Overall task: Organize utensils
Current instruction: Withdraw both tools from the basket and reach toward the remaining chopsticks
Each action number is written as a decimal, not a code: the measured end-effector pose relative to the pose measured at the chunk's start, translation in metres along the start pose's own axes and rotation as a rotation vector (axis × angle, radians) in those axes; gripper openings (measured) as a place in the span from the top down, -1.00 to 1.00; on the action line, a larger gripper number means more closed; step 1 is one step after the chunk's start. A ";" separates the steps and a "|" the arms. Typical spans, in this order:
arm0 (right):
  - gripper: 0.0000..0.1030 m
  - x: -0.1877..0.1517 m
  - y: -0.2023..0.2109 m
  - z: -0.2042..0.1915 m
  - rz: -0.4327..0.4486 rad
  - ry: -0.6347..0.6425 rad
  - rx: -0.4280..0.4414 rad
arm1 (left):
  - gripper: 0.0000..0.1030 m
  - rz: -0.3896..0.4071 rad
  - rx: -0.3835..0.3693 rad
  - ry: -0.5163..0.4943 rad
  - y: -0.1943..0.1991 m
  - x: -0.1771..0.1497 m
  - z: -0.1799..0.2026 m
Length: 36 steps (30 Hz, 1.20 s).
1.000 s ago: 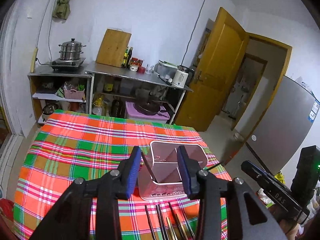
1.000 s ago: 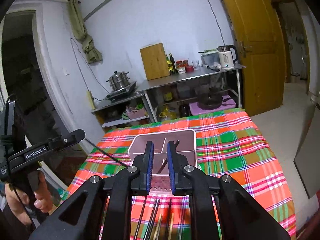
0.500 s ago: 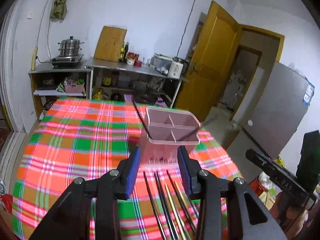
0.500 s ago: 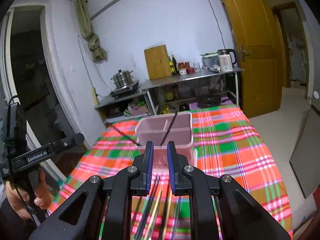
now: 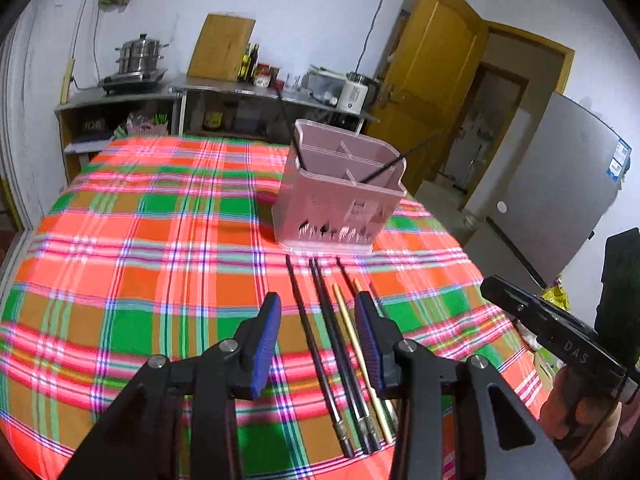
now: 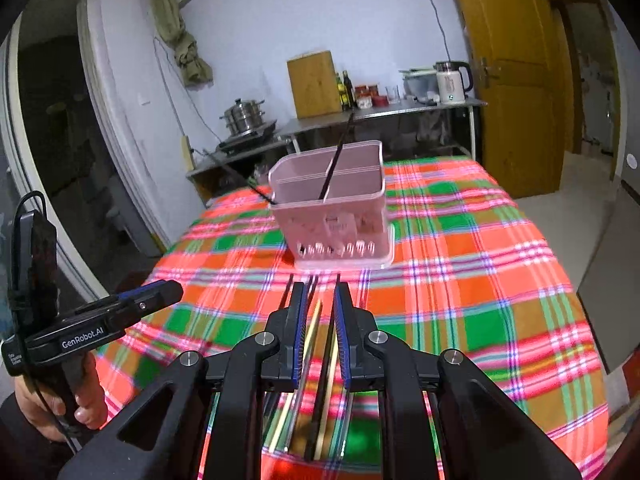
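Note:
A pink divided utensil holder (image 5: 340, 208) (image 6: 336, 220) stands on the plaid tablecloth (image 5: 120, 240), with two black chopsticks (image 5: 382, 170) (image 6: 338, 156) leaning in it. In front of it, several chopsticks (image 5: 344, 344) (image 6: 316, 320), dark and pale, lie side by side pointing at the holder. My left gripper (image 5: 318, 300) hovers open above their left part, touching nothing. My right gripper (image 6: 320, 292) hangs over the same row with only a narrow gap between its jaws. The chopsticks show through that gap, lying on the cloth, not gripped.
The table's near edge runs just below the chopstick ends (image 5: 360, 452). A hand (image 6: 60, 400) holds the left gripper's handle at the table's left side. Behind the table stand a metal shelf (image 5: 120, 100) with pots, a yellow door (image 5: 432, 60) and a fridge (image 5: 560, 184).
Both grippers have sunk and drawn back from over the holder to the chopsticks lying in front of it. Jaw openings look the same.

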State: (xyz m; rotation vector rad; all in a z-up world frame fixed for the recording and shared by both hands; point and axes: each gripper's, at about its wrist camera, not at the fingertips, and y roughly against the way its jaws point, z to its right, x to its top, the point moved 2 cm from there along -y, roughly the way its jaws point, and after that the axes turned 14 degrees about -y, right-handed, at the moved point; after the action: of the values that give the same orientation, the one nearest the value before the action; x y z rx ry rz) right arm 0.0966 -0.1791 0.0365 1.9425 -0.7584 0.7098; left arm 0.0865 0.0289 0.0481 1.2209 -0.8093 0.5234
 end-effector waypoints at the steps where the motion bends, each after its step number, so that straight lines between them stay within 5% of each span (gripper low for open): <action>1: 0.73 -0.005 -0.004 0.001 -0.015 0.001 -0.004 | 0.22 -0.010 0.001 0.005 -0.003 -0.004 -0.001; 16: 0.74 -0.030 -0.056 0.003 -0.154 0.009 -0.022 | 0.23 -0.133 -0.010 0.055 -0.049 -0.025 -0.011; 36: 0.81 -0.021 -0.130 0.018 -0.278 -0.022 -0.048 | 0.23 -0.211 -0.035 0.079 -0.095 -0.019 -0.021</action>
State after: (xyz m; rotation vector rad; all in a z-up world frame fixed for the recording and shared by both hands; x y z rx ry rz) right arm 0.1831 -0.1378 -0.0561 1.9647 -0.4999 0.4978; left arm 0.1499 0.0237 -0.0277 1.2289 -0.6117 0.3812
